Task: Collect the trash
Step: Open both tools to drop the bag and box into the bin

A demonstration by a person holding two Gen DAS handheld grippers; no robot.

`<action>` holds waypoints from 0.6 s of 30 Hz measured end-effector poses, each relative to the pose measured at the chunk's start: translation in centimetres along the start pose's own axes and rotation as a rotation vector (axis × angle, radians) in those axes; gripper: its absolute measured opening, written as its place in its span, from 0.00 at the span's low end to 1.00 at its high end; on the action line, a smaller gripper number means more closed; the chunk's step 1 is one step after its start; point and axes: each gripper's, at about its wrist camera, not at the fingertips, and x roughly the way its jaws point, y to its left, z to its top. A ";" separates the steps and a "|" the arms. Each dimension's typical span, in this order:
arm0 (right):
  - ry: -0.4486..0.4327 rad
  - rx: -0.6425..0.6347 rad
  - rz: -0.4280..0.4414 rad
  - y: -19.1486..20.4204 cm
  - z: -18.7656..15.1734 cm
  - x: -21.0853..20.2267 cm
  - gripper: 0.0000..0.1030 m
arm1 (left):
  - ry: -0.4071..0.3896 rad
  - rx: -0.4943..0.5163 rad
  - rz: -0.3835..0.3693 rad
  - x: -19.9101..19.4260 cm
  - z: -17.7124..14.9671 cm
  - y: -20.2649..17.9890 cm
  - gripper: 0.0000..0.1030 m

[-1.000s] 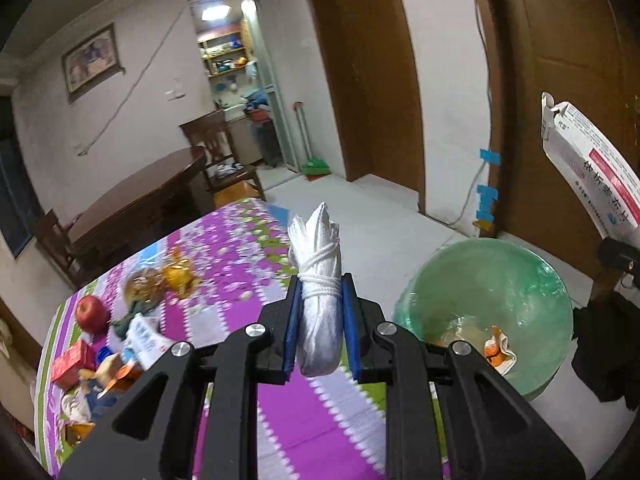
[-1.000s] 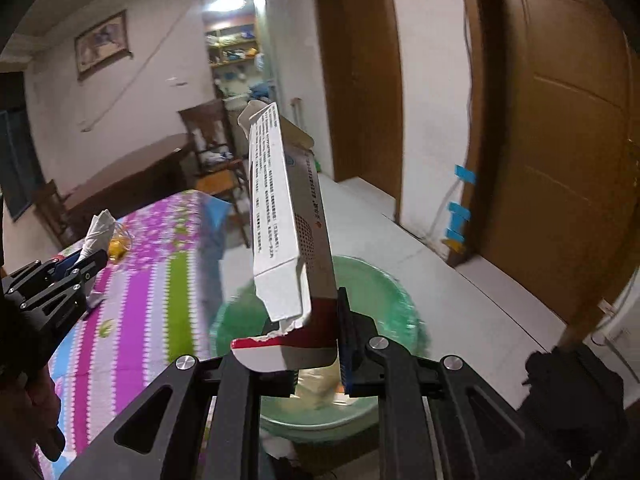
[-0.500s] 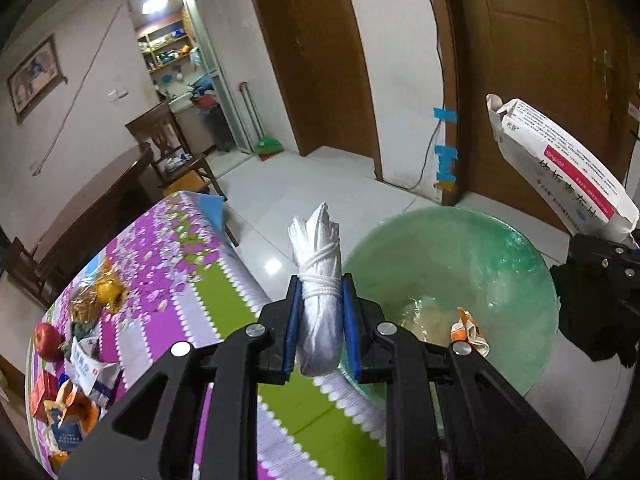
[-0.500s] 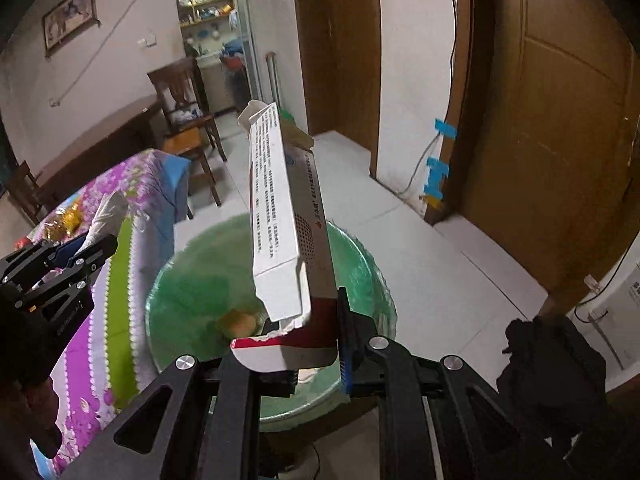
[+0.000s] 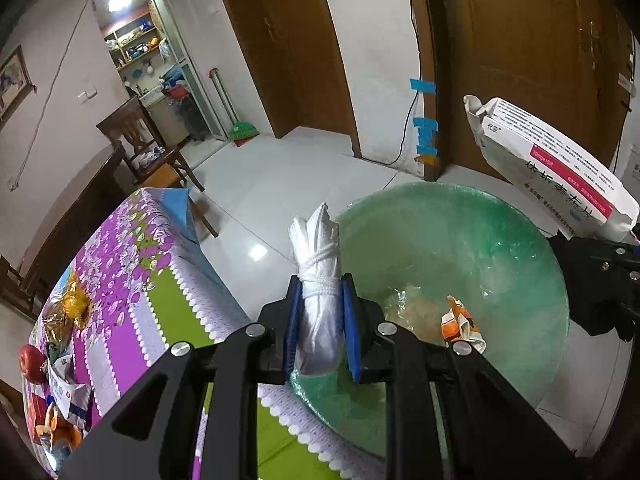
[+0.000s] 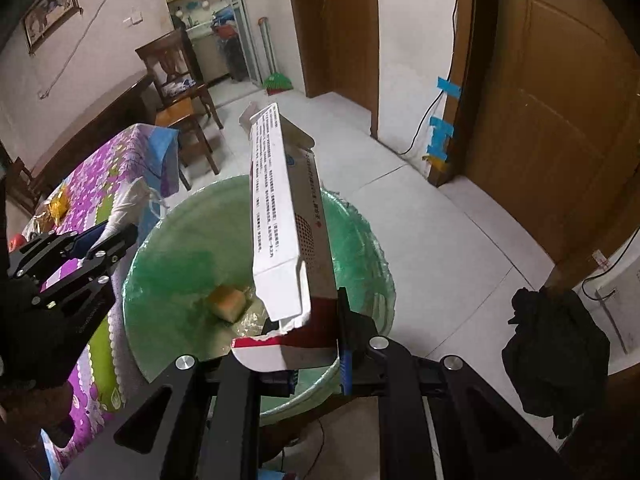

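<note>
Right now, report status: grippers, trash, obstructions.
Left gripper shut on knotted white bag. Right gripper shut on torn medicine box. Both above green-lined bin. Nothing in the way.

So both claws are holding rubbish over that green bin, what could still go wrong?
The knotted white plastic bundle in the left gripper hangs near the rim of the green-lined round bin, so it might drop onto the floral tablecloth. The long white-and-red cardboard box in the right gripper could catch on the rim or tip out.
</note>
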 end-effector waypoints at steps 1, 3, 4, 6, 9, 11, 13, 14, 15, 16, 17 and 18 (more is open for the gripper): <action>0.005 0.002 0.004 -0.1 0.1 0.1 0.16 | 0.003 0.003 -0.003 0.2 0.1 -0.1 0.18; 0.018 0.008 0.016 0.1 0.3 0.5 0.16 | 0.012 0.009 -0.007 0.6 0.2 -0.1 0.18; 0.026 0.012 0.020 0.1 0.5 0.7 0.16 | 0.014 0.011 -0.008 0.8 0.3 -0.2 0.18; 0.041 0.019 0.023 0.2 0.7 1.1 0.16 | 0.021 0.017 -0.011 1.0 0.3 -0.3 0.18; 0.055 0.021 0.029 0.3 0.8 1.5 0.16 | 0.030 0.024 -0.012 1.5 0.4 -0.6 0.18; 0.074 0.020 0.030 0.6 0.8 1.9 0.16 | 0.040 0.030 -0.018 1.8 0.4 -0.6 0.18; 0.092 0.014 0.025 0.6 0.7 2.2 0.16 | 0.049 0.037 -0.023 2.0 0.4 -0.7 0.18; 0.102 0.011 0.020 0.8 0.8 2.5 0.16 | 0.055 0.042 -0.025 2.1 0.3 -0.8 0.18; 0.109 0.008 0.016 0.9 0.8 2.7 0.16 | 0.059 0.043 -0.027 2.2 0.3 -0.8 0.18; 0.118 0.003 0.015 1.2 0.8 2.9 0.16 | 0.068 0.042 -0.034 2.4 0.3 -0.8 0.18; 0.123 0.001 0.015 1.3 0.8 3.1 0.16 | 0.074 0.040 -0.039 2.5 0.2 -0.8 0.18; 0.128 -0.002 0.014 1.5 0.8 3.2 0.16 | 0.082 0.039 -0.042 2.7 0.2 -0.7 0.18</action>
